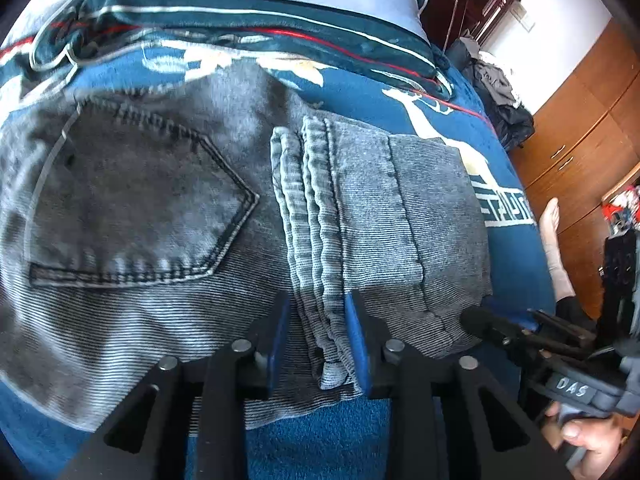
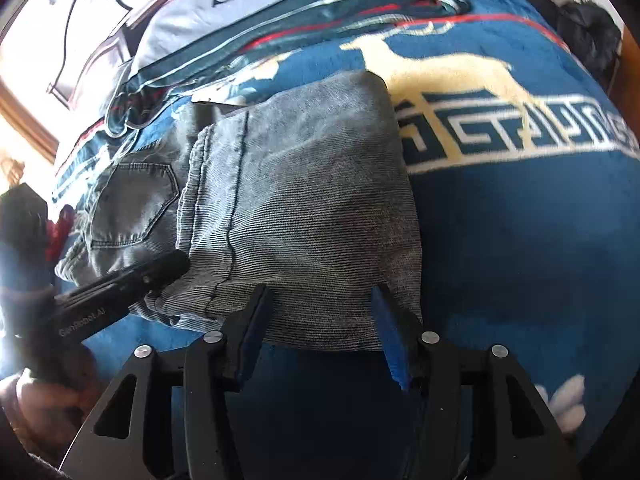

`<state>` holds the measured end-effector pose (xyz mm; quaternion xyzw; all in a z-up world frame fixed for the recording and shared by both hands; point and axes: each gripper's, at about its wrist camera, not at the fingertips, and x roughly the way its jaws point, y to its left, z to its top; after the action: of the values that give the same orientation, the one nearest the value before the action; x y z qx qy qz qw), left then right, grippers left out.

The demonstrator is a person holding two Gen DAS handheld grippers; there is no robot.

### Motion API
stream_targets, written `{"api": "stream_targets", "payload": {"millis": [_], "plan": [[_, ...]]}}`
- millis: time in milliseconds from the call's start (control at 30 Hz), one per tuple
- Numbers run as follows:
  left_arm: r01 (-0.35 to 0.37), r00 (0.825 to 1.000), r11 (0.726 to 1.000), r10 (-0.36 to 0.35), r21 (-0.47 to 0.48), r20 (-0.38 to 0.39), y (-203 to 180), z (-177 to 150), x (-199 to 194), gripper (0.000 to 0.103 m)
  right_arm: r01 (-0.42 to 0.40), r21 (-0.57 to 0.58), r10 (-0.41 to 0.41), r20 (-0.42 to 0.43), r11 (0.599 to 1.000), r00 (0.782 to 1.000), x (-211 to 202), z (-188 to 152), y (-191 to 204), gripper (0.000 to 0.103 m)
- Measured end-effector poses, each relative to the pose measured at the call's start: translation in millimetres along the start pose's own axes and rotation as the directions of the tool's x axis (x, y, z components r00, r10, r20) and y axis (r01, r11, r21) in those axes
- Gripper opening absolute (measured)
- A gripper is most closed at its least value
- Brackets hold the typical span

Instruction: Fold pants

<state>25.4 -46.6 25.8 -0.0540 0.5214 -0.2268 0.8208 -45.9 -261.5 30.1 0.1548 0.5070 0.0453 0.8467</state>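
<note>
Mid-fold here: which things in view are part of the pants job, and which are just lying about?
Job: grey jeans, left gripper, right gripper.
Lying about: folded quilt, dark clothes pile, wooden cabinet. The blue deer blanket is only the work surface.

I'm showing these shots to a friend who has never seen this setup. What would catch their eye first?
Probably the grey jeans, folded over on a blue blanket with a cream deer on it. Next, the two pairs of black jaws with blue pads at the near edge: the left gripper straddles the hem end of the legs, open, and the right gripper stands open at the folded edge.
</note>
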Motion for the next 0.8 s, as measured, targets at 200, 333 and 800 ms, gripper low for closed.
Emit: {"api": "stream_targets", "payload": {"millis": [200,333,800], "plan": [[-0.097,0.993,0.992,0.091,0.083,0.074,-6,5,-46,0.085,-0.033,0.038,0.03,0.078,0.999,0.997,-32,-2,5,0.056],[-0.158,0.983,0.981,0.145,0.113,0.115,5,12,-73,0.092,-0.033,-0.006,0.034,0.102,0.999,0.994,-43,-9,23,0.059],[-0.245,0.964,0.969,0.242,0.015,0.109,71,9,-114,0.095,-0.108,-0.256,0.122,0.039,0.96,0.992,-29,-25,133,0.073]]}}
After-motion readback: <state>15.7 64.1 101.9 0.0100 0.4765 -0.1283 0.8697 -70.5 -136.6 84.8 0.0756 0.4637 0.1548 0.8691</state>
